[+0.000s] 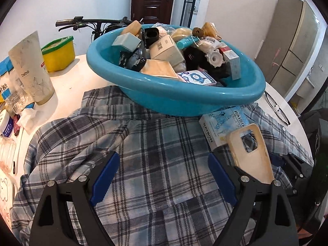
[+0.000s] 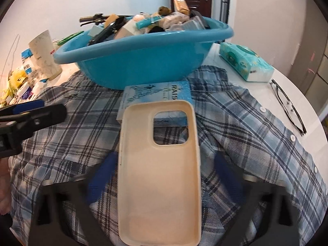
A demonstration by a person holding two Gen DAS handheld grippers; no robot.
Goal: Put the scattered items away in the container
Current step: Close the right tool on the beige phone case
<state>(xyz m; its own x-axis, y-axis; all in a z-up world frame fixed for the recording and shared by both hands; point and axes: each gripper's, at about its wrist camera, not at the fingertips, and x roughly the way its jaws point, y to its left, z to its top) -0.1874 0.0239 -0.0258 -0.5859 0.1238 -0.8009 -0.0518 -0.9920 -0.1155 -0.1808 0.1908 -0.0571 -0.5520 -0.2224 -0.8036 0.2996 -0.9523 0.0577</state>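
From the left wrist, the left gripper [image 1: 164, 176] hung with its blue pads [image 1: 105, 176] spread wide and nothing between them, over a plaid shirt [image 1: 143, 143] laid on the white table [image 1: 69, 82]. Beyond it a blue basin [image 1: 174, 98], heaped with boxes and other small things, sat on the shirt's far edge. Just right of the basin a pale blue box [image 1: 221, 123] lay on the shirt, and a cream phone case [image 1: 252, 155] slanted over its near corner. Glasses [image 1: 276, 108] rested on the table at right; a white cup [image 1: 30, 67] and a yellow tub [image 1: 59, 53] stood at left. From the right wrist, the case [image 2: 160, 184] stood between the right gripper's [image 2: 164, 174] blurred pads [image 2: 100, 180], inner side to the camera, with the box [image 2: 155, 96] showing behind its cutout; gaps showed at both sides, so the jaws had not clamped it. The basin [image 2: 133, 61] stood just behind the box, a tissue pack [image 2: 246, 63] and glasses [image 2: 289, 106] to the right, and the left gripper [image 2: 32, 114] came in from the left.
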